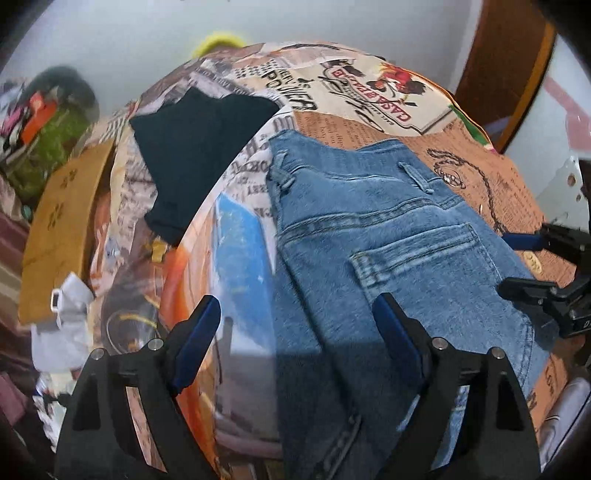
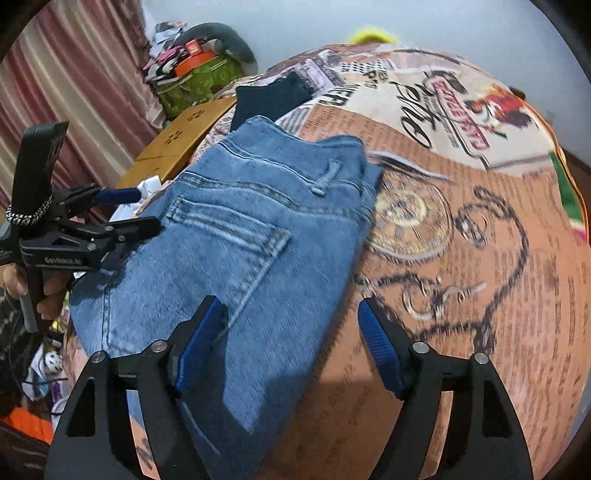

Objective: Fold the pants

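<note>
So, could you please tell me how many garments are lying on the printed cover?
2: the blue jeans lie in the middle, and a dark folded garment lies beyond their waistband. Others may be hidden.

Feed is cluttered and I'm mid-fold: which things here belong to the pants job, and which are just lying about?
Job:
- blue jeans, lying on the printed cover
- left gripper, fingers open, above the jeans
- right gripper, fingers open, at the jeans' edge

Lying about:
- dark folded garment
- wooden board
- green box with clutter
- white item
- yellow object
</note>
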`<move>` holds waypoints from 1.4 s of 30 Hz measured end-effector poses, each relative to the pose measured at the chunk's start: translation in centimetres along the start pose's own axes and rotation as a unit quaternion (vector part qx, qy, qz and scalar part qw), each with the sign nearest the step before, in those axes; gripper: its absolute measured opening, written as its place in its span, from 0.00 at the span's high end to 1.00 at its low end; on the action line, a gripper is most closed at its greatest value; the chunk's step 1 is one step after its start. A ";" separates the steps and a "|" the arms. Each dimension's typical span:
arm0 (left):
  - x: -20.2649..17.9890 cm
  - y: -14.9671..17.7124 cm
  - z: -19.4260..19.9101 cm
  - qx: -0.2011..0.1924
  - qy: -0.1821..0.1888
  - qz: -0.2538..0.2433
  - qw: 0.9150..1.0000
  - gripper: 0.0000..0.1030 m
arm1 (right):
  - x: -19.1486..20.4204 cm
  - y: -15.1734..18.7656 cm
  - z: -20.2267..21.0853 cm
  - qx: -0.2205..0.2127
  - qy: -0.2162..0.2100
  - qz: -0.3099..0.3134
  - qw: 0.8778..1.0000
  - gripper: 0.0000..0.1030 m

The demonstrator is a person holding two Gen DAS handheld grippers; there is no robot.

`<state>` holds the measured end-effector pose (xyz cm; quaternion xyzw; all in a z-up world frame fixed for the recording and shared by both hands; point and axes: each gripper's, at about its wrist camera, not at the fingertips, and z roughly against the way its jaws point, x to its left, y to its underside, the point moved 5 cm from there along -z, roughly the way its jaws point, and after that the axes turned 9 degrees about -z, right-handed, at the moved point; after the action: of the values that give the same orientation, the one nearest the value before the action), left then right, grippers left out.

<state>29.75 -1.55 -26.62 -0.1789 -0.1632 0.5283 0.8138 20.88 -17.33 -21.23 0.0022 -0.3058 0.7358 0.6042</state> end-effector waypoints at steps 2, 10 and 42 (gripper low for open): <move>0.3 0.0 0.2 0.002 0.003 -0.009 1.000 0.12 | -0.2 0.2 0.1 -0.003 0.007 0.002 1.000 0.18; 2.0 -1.2 0.8 0.004 0.037 0.022 0.999 0.11 | -1.2 -0.9 0.9 -0.013 0.001 -0.018 1.000 0.17; 0.7 -4.9 -3.8 0.028 0.196 0.075 0.977 0.59 | -0.7 -5.2 -3.6 0.055 -0.155 -0.100 0.981 0.71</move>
<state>35.67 -3.20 -27.67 -0.2673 0.0281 0.5473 0.7926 27.03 -15.88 -22.03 0.1800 -0.3531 0.6781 0.6189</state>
